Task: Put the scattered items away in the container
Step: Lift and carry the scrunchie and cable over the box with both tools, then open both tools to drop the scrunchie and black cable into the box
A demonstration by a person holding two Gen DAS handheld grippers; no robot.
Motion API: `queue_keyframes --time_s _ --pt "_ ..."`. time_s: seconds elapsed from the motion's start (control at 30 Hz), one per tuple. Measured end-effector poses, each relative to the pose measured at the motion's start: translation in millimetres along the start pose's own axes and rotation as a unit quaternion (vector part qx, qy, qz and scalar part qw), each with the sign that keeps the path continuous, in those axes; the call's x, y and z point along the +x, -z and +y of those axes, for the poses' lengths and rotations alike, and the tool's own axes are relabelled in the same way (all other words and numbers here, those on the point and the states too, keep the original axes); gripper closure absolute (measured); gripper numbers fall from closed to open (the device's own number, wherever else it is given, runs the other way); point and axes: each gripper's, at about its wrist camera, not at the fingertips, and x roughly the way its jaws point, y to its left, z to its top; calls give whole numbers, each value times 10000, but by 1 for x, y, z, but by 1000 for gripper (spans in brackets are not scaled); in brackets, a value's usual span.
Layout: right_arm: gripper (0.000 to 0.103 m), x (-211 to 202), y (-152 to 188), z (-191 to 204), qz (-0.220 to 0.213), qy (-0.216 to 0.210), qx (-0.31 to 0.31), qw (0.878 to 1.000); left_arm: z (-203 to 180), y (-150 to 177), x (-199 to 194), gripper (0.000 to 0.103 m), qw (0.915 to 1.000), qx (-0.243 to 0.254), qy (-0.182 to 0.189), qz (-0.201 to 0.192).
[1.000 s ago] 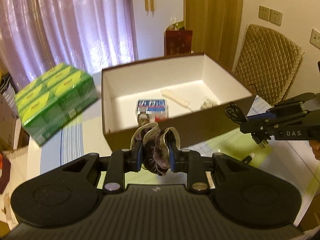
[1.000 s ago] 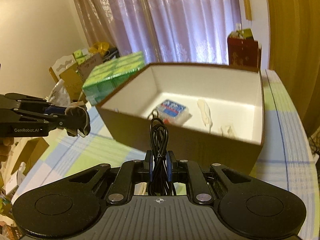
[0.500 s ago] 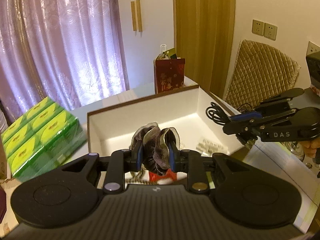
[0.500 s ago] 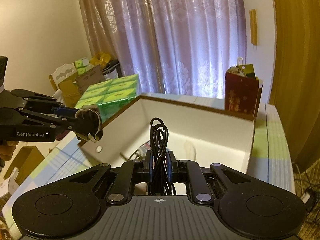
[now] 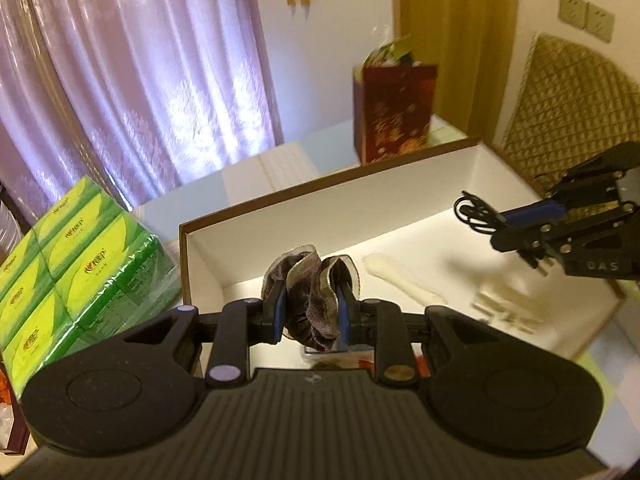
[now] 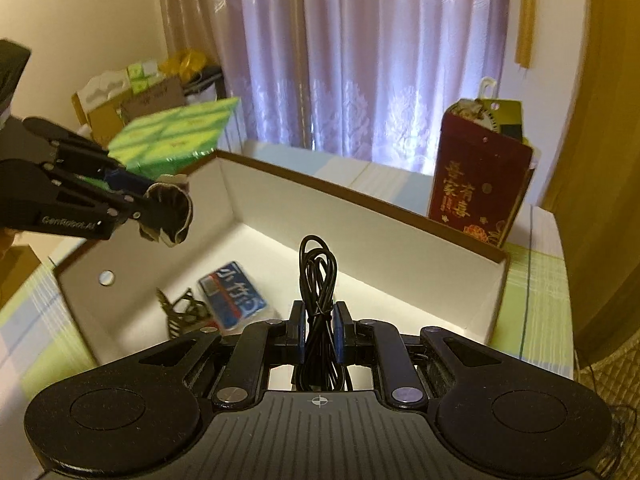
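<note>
The container is a brown box with white inner walls [image 5: 400, 184] [image 6: 360, 224]. My left gripper [image 5: 310, 310] is shut on a crumpled brown cloth [image 5: 310, 292], held above the box's left part; the same cloth [image 6: 170, 216] shows in the right wrist view. My right gripper [image 6: 319, 326] is shut on a coiled black cable [image 6: 318, 276], hanging over the box's right part; this cable [image 5: 476, 214] also shows in the left wrist view. Inside lie a blue packet [image 6: 232, 300], a black clip [image 6: 184, 310], a white stick [image 5: 400, 276] and white plastic pieces [image 5: 508, 308].
A green shrink-wrapped pack of boxes [image 5: 72, 264] stands left of the container. A red gift bag [image 5: 394, 112] stands behind it, with purple curtains [image 5: 140, 60] beyond. A quilted chair back [image 5: 568, 108] is at the right. The table wears a checked cloth [image 6: 536, 300].
Both grippers have risen and moved forward from in front of the box to above its inside, each keeping its load.
</note>
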Motion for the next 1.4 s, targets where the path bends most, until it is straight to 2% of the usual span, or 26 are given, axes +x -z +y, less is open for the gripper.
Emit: queue_keyframes --time_s 0.23,0.4,0.47,0.53,0.7,1.03,1.23,1.4 --pt "87 32 -7 -14 345 145 -212 9991 10 -11 50 82 9991 222 -180 299" --pt "87 41 -6 -19 385 69 -177 9991 10 -12 83 81 9973 335 -346 561" --pt "87 44 -7 -20 411 57 -175 9990 11 -12 94 74 9964 308 -429 669" --pt "87 46 -7 -22 430 57 -167 9989 13 -11 102 72 9959 194 -474 749" --pt "87 49 -7 -27 476 98 -152 9987 15 -10 103 67 9960 236 -448 730" --pt "87 56 -11 -27 618 241 -268 9974 17 -10 95 67 9964 210 -400 721" --pt "86 52 -15 -25 432 351 -412 9976 16 -12 87 67 9969 170 -372 674" --pt "86 39 -14 -26 402 109 -266 9988 14 -14 75 61 9975 150 -369 585"
